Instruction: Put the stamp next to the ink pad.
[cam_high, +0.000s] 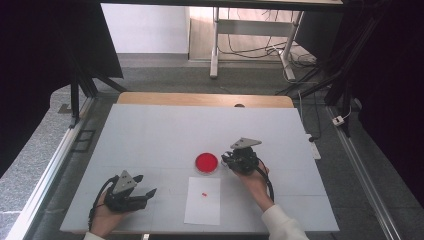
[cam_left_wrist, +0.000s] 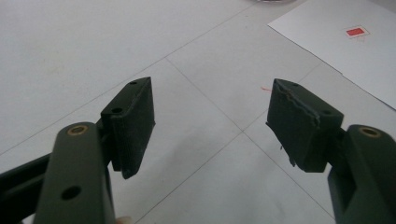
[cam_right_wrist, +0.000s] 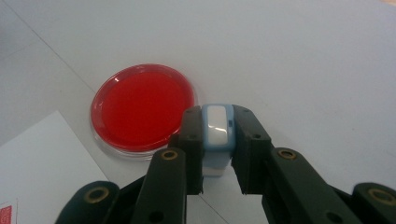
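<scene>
In the high view, nearest the bottom edge, the left gripper (cam_high: 145, 191) is sitting at lower left in the person's left hand (cam_high: 102, 216), low over the white table (cam_high: 150, 130); in the left gripper view its jaws are standing well apart w/ nothing btwn them, just bare tabletop showing in the gap. At bottom centre of the high view a white paper sheet (cam_high: 202, 207) is lying flat on the table, w/ a small red mark (cam_high: 204, 193) printed near its upper part; the same sheet (cam_left_wrist: 345, 51) is showing at upper right of the left gripper view.

Further up, right of centre, the right hand (cam_high: 255, 182) is holding the right gripper (cam_high: 226, 159); in the right gripper view the right gripper (cam_right_wrist: 218, 140) is clamping a small light-blue & white block (cam_right_wrist: 217, 128), pads pressing on both its sides, jaws nearly closed around it. The red dish (cam_high: 206, 163), a round clear dish w/ red filling, is lying just above the sheet at centre frame, just beside the gripper tips; in the right gripper view the red dish (cam_right_wrist: 140, 108) is sitting left of & beyond the block, close but whether touching can't be told.
</scene>
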